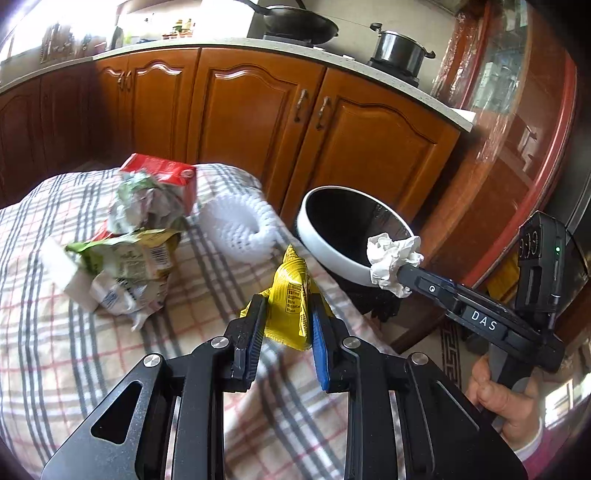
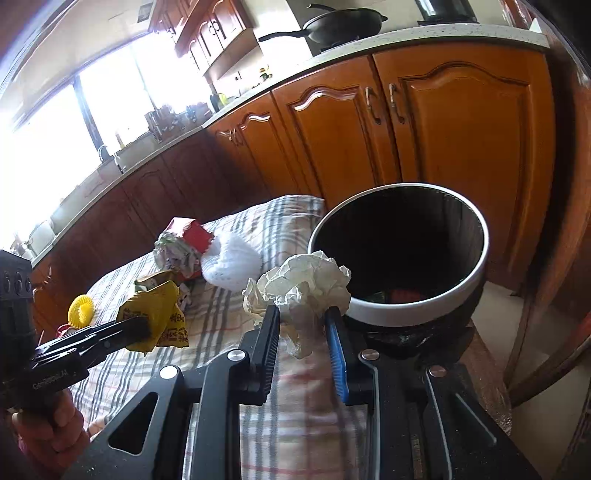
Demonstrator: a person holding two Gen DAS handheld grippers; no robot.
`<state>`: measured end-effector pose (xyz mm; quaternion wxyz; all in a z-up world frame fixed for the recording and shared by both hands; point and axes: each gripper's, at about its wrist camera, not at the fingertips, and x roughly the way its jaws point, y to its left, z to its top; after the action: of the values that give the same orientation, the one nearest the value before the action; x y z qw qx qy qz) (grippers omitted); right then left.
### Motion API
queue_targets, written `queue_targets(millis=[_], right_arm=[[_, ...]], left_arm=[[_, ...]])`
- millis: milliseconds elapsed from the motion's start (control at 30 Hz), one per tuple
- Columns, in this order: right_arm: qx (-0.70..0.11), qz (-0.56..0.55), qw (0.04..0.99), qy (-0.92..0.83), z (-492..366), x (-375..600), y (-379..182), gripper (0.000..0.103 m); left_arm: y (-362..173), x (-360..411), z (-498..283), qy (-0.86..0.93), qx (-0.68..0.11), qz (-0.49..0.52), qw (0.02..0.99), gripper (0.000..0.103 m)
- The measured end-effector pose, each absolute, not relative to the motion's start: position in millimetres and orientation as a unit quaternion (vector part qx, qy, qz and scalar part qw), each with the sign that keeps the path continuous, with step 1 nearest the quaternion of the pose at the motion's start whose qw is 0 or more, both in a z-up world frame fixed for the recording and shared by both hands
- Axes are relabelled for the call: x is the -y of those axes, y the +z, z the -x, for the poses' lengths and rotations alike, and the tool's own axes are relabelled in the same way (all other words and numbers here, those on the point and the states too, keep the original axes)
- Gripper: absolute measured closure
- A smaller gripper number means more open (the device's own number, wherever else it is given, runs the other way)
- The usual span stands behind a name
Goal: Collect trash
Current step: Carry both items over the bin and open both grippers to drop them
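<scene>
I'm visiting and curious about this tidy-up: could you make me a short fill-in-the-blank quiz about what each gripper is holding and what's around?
1. The left gripper is shut on a crumpled wrapper whose colour is ____.
2. The right gripper holds a crumpled white tissue close to the rim of the ____.
3. The checked tablecloth still carries a carton whose colour is ____.
4. On the stove behind sits a lidded pot and a black ____.

Missing words: yellow; trash bin; red; wok

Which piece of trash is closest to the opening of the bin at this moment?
The crumpled white tissue in the right gripper: it sits at the bin's white rim. The yellow wrapper and the other trash sit farther back.
</scene>
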<state>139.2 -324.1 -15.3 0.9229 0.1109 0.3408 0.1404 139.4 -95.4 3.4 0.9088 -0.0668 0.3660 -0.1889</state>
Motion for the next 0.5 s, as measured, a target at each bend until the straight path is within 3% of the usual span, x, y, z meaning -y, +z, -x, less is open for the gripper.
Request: queue_targets(millis=[500], right_arm=[[-0.331,-0.118,0.932,0.092,-165,373,-7,0.077]], left_arm=[[11,149,-188,-0.221,-0.374,0.056,0.899,0.081]])
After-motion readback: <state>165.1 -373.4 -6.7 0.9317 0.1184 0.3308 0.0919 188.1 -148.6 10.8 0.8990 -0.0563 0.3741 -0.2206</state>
